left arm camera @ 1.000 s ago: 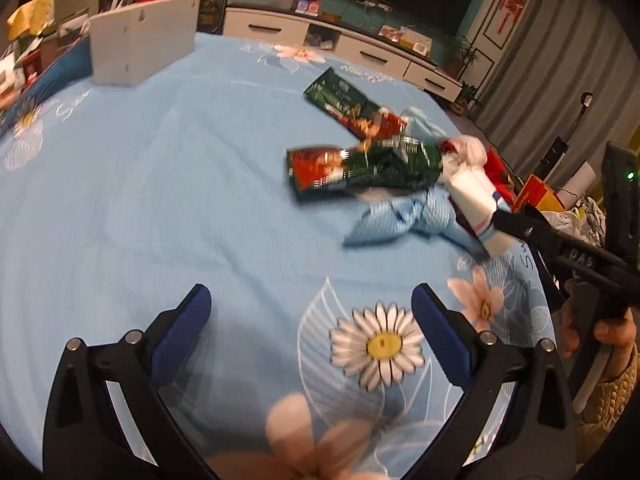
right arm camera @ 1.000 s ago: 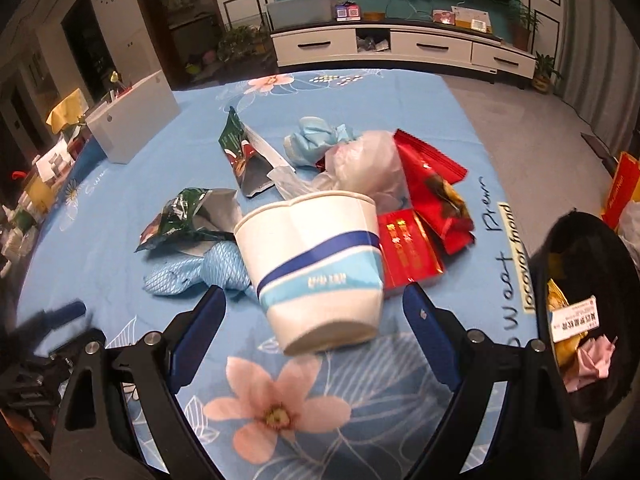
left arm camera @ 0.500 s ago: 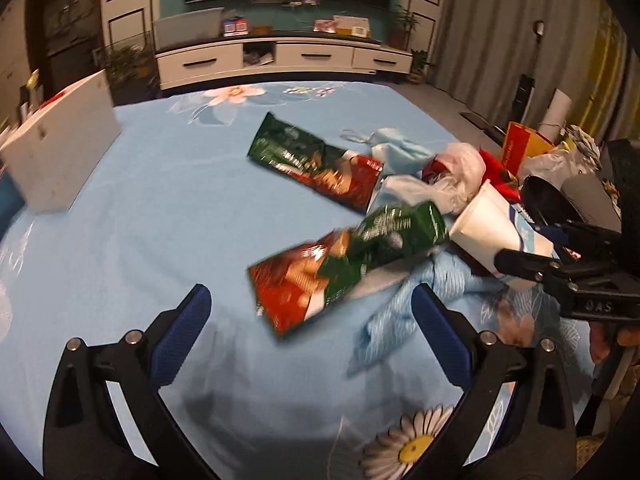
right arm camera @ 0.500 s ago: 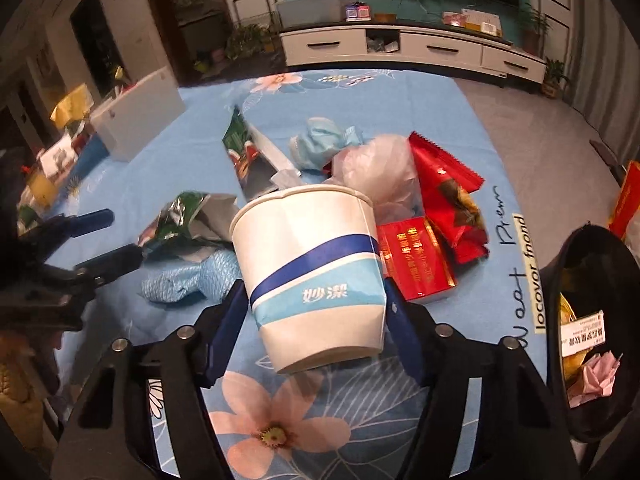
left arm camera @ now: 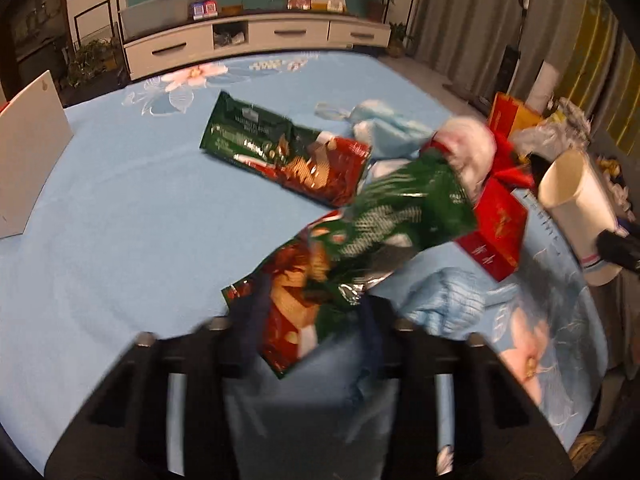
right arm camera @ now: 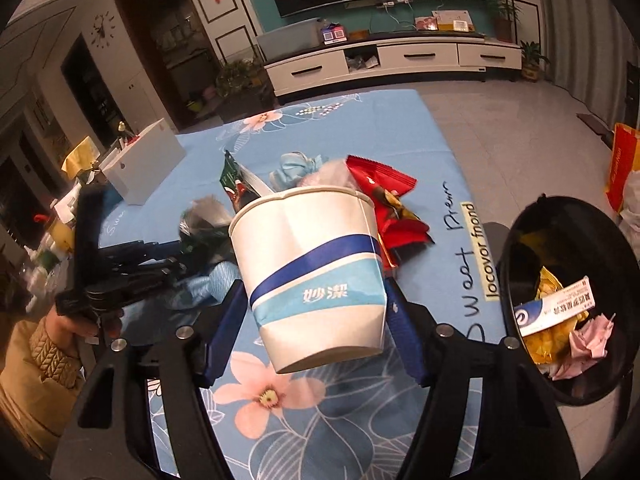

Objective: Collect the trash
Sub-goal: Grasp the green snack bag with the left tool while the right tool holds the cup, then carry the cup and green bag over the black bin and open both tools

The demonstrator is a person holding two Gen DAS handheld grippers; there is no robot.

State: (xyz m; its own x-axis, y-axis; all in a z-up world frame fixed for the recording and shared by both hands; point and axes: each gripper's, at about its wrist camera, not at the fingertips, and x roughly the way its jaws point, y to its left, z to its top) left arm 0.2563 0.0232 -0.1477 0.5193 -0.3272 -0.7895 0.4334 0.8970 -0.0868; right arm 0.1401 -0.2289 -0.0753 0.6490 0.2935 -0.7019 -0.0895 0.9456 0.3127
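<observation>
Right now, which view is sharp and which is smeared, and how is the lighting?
Left wrist view: motion blur smears the closing left hand-held gripper and the green-red snack wrapper between its fingers. Right wrist view: sharp, print on the paper cup readable in the right hand-held gripper. Both: dim warm light, fisheye bending, dark corners.

Dim, warm indoor light, fisheye-bent edges (dark corners), motion blur smearing the left view's foreground
</observation>
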